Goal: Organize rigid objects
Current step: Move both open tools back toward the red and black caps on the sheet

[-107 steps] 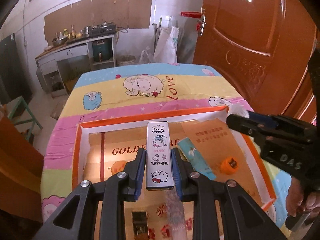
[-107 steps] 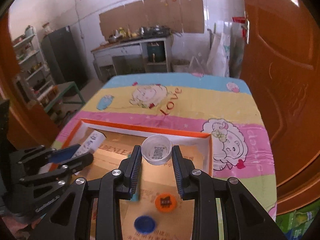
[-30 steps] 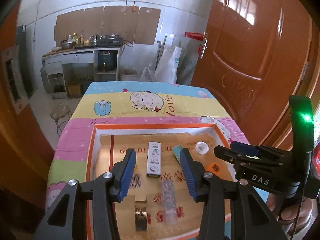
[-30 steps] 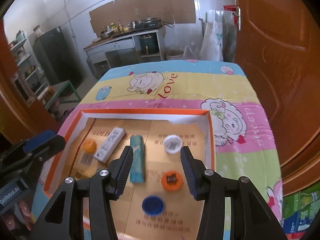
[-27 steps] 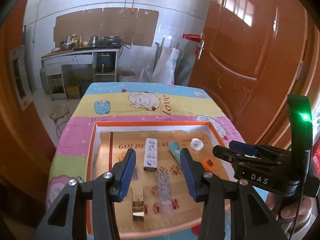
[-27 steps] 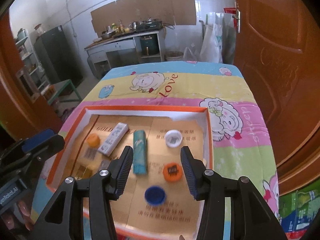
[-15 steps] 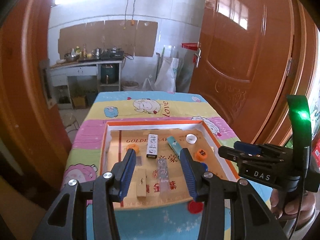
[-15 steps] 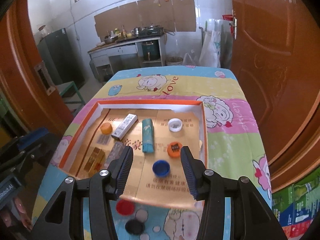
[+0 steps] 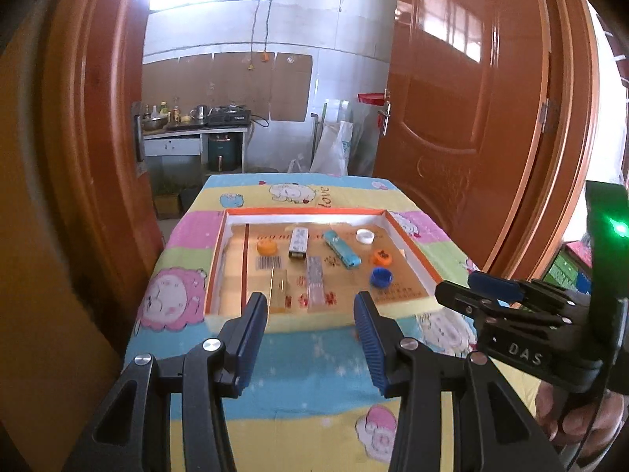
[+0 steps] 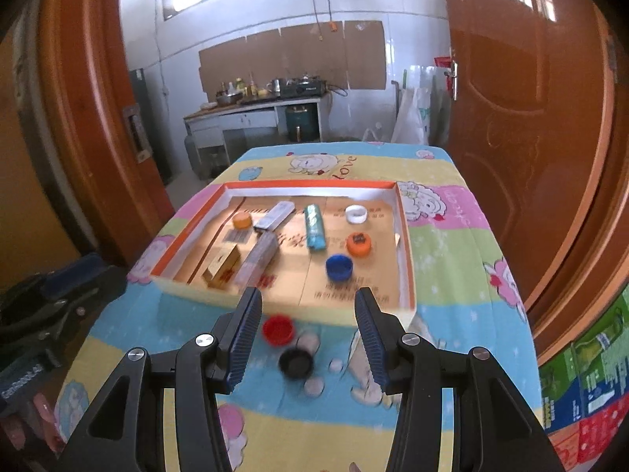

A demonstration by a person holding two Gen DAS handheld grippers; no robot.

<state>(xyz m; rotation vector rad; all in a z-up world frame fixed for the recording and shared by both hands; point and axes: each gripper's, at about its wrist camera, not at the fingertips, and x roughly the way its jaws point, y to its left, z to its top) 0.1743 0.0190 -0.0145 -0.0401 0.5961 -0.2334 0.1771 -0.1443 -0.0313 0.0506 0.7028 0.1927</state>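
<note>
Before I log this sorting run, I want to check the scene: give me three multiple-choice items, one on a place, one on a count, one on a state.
1. Where is the red cap?
A. in the tray
B. on the cloth outside the tray
C. between the left tongs

2. How many orange caps lie in the tray?
A. one
B. two
C. four

3. How do the right tongs stand?
A. open, empty
B. shut on a cap
C. shut on a box

Key: 1 B, it lies before the tray's near wall. 2 B, one at left, one at right. 3 A, a clear gap between the pads.

Both wrist views look down from well back, sharing the tray (image 9: 409,253).
</note>
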